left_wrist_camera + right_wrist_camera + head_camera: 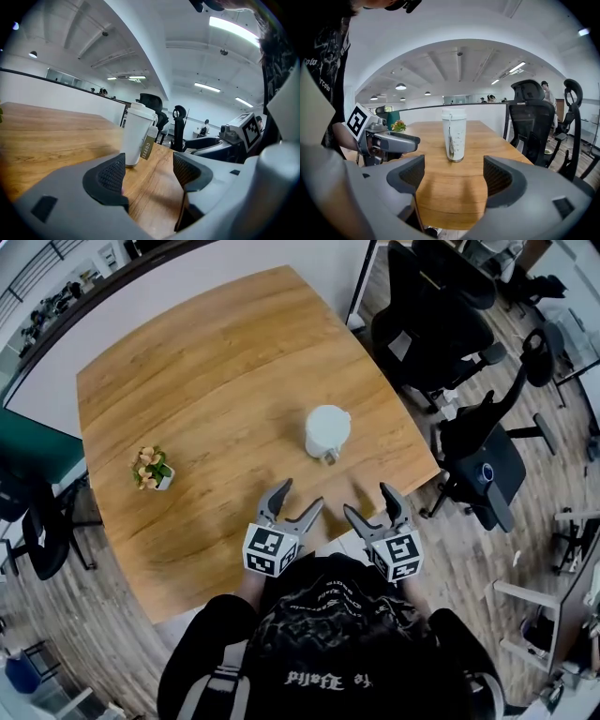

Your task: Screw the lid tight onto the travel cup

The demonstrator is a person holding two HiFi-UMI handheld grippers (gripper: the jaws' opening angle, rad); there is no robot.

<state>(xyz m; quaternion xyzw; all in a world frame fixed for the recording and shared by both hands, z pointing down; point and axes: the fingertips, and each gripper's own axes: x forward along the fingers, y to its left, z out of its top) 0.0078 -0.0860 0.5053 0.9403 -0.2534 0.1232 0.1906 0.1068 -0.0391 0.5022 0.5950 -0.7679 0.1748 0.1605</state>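
A white travel cup (326, 432) with its lid on stands upright on the wooden table (216, 371), near the right edge. It shows ahead of both grippers, the cup (137, 134) and the cup (454, 135), with a brown tag hanging at its side. My left gripper (298, 502) and right gripper (373, 502) hover side by side at the table's near edge, short of the cup. Both stand open with nothing between their jaws, the left gripper (149, 171) and the right gripper (453, 174). Neither touches the cup.
A small potted plant (152, 468) sits on the left part of the table. Black office chairs (441, 324) stand off the right side, one chair (528, 124) close to the table edge. The floor is wood.
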